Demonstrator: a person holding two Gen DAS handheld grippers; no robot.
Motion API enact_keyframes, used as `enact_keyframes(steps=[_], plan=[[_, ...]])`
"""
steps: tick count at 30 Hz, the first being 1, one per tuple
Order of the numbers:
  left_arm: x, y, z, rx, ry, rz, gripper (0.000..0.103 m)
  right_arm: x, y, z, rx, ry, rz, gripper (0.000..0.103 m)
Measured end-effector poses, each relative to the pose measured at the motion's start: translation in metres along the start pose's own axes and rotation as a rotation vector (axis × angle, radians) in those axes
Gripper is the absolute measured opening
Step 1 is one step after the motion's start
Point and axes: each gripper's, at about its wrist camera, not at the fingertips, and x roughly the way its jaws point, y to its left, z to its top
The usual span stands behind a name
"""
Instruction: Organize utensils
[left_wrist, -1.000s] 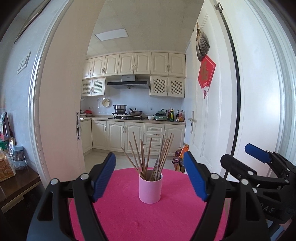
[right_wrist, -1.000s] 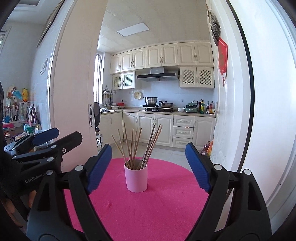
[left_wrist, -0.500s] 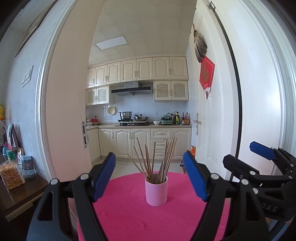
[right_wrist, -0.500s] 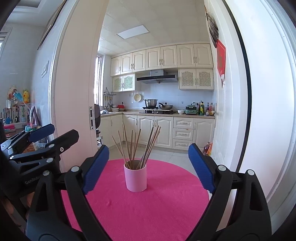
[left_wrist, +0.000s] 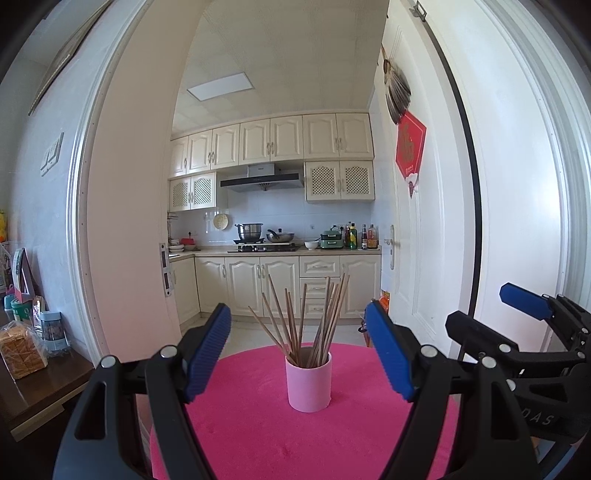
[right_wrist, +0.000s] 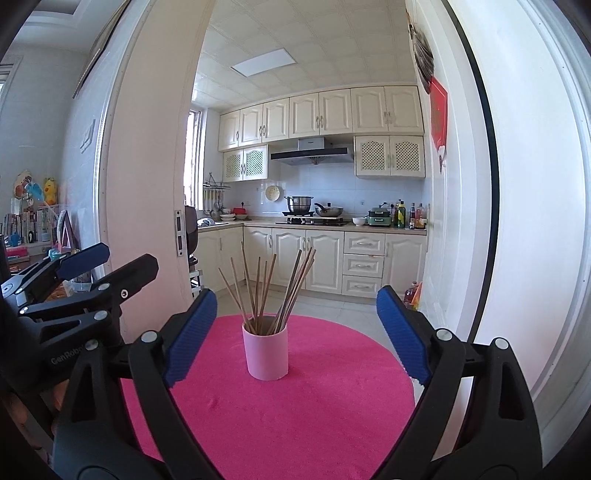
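A pink cup stands upright on a round pink table, holding several wooden chopsticks that fan out upward. My left gripper is open and empty, a short way in front of the cup. My right gripper is open and empty too, facing the same cup and chopsticks on the table. Each gripper shows at the edge of the other's view: the right gripper and the left gripper.
A dark wooden side table with a bread loaf and jars stands left. A white door hangs open on the right, with a kitchen behind the table. Bottles sit on the floor by the door.
Both grippers have tilted and shifted a little, so the cup sits lower and nearer the middle of each view. Both jaws stay open and empty. The cup has not moved.
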Motion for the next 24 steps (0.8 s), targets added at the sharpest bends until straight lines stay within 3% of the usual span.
enact_keyframes(steps=[24], plan=[[0.0026, -0.0046, -0.0016, 0.001, 0.003, -0.005, 0.074, 0.0011, -0.0051, -0.0005, 0.018, 0.012, 0.012, 0.087]])
